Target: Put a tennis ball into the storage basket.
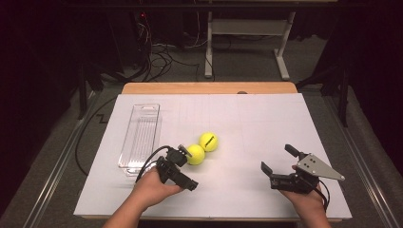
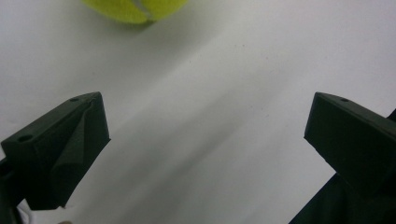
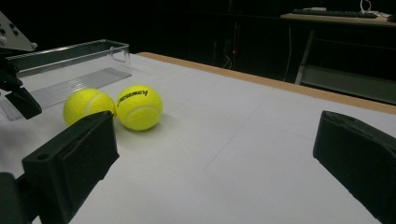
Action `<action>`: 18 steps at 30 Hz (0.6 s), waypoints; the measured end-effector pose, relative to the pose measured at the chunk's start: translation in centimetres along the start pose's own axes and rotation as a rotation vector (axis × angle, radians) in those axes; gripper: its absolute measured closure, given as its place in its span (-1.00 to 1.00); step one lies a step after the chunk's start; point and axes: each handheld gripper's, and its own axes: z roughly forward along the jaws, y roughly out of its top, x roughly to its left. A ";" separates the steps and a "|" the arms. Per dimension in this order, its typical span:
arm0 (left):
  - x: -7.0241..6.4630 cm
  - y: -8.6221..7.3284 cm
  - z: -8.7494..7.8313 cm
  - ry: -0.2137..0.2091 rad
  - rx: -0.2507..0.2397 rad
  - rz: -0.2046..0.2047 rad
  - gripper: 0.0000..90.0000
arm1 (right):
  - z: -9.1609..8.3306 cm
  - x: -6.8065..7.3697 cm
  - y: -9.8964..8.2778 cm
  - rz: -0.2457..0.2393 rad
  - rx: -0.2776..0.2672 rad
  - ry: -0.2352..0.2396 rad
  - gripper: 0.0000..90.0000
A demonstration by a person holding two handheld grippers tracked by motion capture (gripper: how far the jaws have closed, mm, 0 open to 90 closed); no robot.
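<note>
Two yellow tennis balls touch near the middle of the white table sheet (image 1: 247, 118): one (image 1: 195, 154) at the front left, the other (image 1: 208, 141) just behind it to the right. My left gripper (image 1: 187, 167) is open, its far finger right beside the front ball. In the left gripper view the jaws (image 2: 205, 126) stand wide apart over bare sheet, with a tennis ball (image 2: 135, 9) at the top edge. My right gripper (image 1: 278, 159) is open at the front right, aimed towards the balls (image 3: 88, 106) (image 3: 139, 106), with nothing between its jaws (image 3: 215, 135).
A clear plastic bin (image 1: 140, 137) lies lengthwise on the left of the sheet, just behind my left hand, and also appears in the right gripper view (image 3: 70, 70). The wooden table edge (image 1: 209, 88) runs along the back. A desk frame and cables stand on the floor beyond.
</note>
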 end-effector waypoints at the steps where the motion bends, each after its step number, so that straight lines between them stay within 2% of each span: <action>1: 0.0 0.1 -0.1 0.001 0.000 0.001 -0.98 | 0.0 0.0 0.0 -0.001 0.000 0.000 -0.99; 9: 0.4 1.4 -0.8 0.013 0.003 -0.011 -0.98 | -0.1 0.0 0.0 0.001 -0.005 0.001 -0.99; 18: 0.7 2.7 -1.7 0.010 0.011 0.007 -0.98 | -0.2 0.0 0.1 0.000 -0.009 0.000 -0.99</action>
